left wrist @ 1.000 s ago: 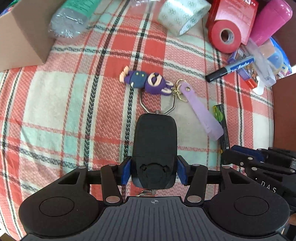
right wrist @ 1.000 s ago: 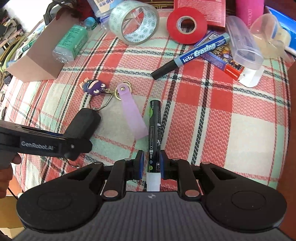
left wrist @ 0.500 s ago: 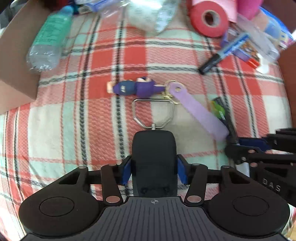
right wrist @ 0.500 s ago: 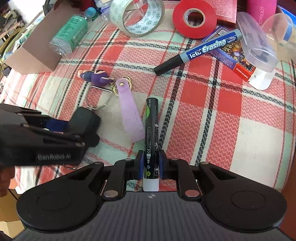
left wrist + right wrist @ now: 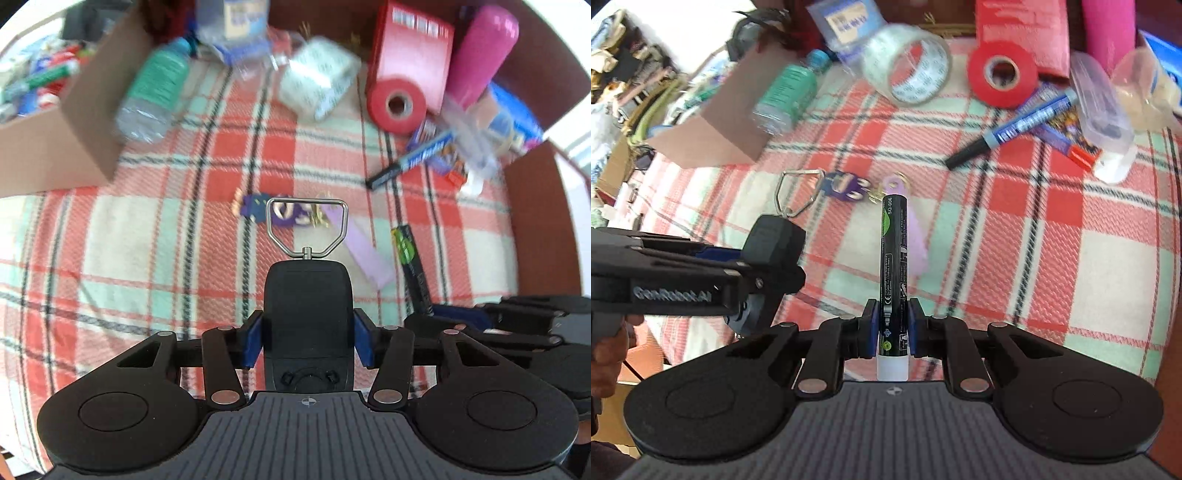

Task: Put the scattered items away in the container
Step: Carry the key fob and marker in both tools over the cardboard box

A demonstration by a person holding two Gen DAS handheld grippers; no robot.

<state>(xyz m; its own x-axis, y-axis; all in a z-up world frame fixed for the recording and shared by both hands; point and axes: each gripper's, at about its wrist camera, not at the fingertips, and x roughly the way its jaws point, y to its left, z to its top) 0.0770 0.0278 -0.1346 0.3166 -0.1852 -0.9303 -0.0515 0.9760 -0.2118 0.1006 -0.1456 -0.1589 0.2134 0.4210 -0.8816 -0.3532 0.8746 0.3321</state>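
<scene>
Black fob point(image 5: 308, 317) clamped in left tool point(image 5: 308, 341); pen point(image 5: 893, 273) in right tool point(image 5: 893, 326)

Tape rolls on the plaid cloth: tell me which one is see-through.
The clear plastic packing tape roll, left of the solid red tape roll. You can see through its wall; the red one is opaque.

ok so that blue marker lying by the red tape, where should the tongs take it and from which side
Take the blue marker across the middle of its barrel, coming down from above. It lies flat and slanted, black cap toward the open cloth, the far end resting on the purple card box near the red tape. Set the tongs crosswise to that slant, nearer the cap end, where there is more room.
</scene>
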